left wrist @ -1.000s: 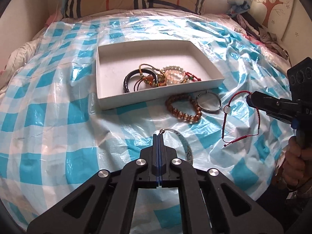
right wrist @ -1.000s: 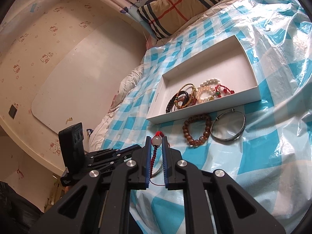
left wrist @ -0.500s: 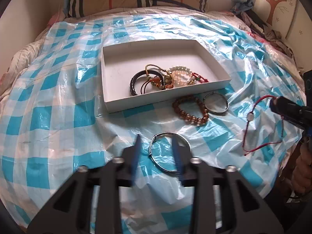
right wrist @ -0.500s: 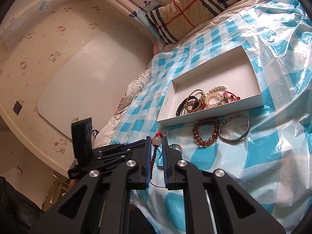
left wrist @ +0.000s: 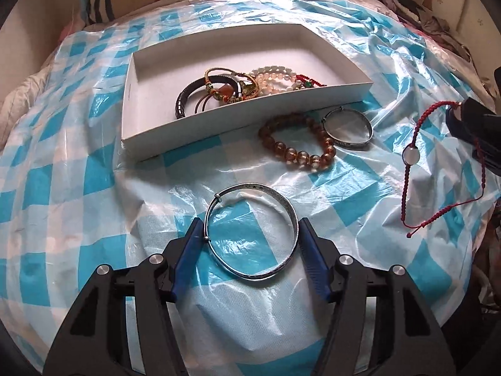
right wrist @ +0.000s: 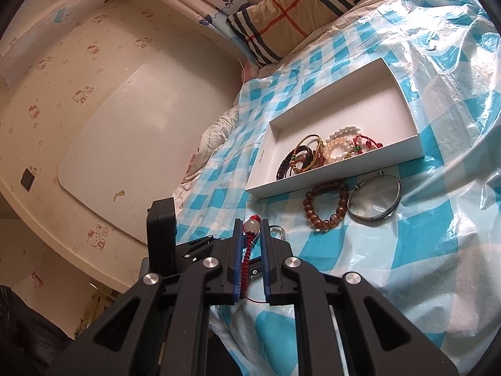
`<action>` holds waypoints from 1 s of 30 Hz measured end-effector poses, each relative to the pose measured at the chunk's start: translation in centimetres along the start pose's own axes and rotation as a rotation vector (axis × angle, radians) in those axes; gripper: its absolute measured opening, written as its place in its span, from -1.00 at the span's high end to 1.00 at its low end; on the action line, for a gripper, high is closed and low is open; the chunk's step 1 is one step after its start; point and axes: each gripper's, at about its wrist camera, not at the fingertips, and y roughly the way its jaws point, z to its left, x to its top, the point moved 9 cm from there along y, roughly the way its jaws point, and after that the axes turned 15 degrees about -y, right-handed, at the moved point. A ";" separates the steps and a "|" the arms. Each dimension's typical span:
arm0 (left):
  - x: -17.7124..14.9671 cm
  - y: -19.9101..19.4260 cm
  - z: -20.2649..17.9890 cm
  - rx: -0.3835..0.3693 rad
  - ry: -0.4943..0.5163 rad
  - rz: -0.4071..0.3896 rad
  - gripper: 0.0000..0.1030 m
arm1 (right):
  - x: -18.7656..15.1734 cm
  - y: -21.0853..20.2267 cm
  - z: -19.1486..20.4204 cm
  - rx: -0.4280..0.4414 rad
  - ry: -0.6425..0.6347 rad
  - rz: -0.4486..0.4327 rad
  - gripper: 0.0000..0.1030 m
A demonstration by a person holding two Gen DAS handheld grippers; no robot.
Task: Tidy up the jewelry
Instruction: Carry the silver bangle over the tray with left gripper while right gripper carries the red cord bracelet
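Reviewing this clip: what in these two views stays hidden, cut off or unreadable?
- Left wrist view: right gripper cut off by the frame edge; its grip on the red cord bracelet is unseen there.
- Right wrist view: near silver bangle mostly behind that gripper's fingers.
- Both views: bracelets piled in the white box overlap; count unclear.

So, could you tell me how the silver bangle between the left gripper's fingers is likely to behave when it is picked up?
The silver bangle looks like a rigid metal hoop, so it should keep its shape. Its smooth, thin rim may slip between the pads of the open left gripper. Lying flat on the crinkly plastic sheet, it could slide rather than roll.
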 end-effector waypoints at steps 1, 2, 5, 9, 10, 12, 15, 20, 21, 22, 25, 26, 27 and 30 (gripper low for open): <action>0.0 -0.4 -0.2 0.002 0.002 -0.009 -0.13 | 0.0 -0.1 0.1 -0.001 -0.002 -0.002 0.77; 0.0 -0.8 -0.3 0.011 0.007 -0.023 -0.13 | 0.1 -0.2 0.2 -0.003 -0.003 -0.005 0.77; 0.3 -2.2 -0.3 0.031 0.007 -0.057 -0.13 | 0.2 -0.6 0.6 -0.011 -0.015 -0.013 0.77; 0.7 -4.1 -0.5 0.072 0.023 -0.107 -0.13 | 0.2 -0.9 1.5 -0.036 -0.056 -0.014 0.77; 0.7 -4.6 -0.5 0.080 0.027 -0.118 -0.13 | 0.3 -0.9 1.8 -0.041 -0.066 -0.014 0.77; 0.8 -5.5 -0.7 0.093 0.035 -0.140 -0.13 | 0.3 -1.1 2.2 -0.051 -0.079 -0.017 0.77; 0.9 -6.8 -0.8 0.109 0.038 -0.172 -0.13 | 0.4 -1.5 2.7 -0.063 -0.091 -0.030 0.77; 1.0 -8.8 -1.2 0.115 0.032 -0.220 -0.13 | 0.5 -2.3 3.2 -0.073 -0.096 -0.047 0.77; 1.0 -9.2 -1.3 0.115 0.031 -0.229 -0.13 | 0.6 -2.5 3.3 -0.075 -0.097 -0.050 0.77; 1.1 -9.6 -1.4 0.116 0.031 -0.238 -0.13 | 0.7 -2.6 3.3 -0.077 -0.099 -0.054 0.77; 1.5 -10.5 -1.6 0.115 0.031 -0.265 -0.13 | 1.2 -3.0 3.5 -0.081 -0.105 -0.068 0.77; 1.6 -10.8 -1.7 0.111 0.026 -0.274 -0.13 | 1.4 -3.0 3.6 -0.082 -0.108 -0.074 0.77; 1.8 -11.1 -1.6 0.106 0.019 -0.285 -0.13 | 1.7 -3.1 3.7 -0.083 -0.112 -0.078 0.77; 2.8 -11.9 -1.3 0.091 -0.010 -0.321 -0.13 | 2.5 -3.0 3.6 -0.093 -0.127 -0.092 0.77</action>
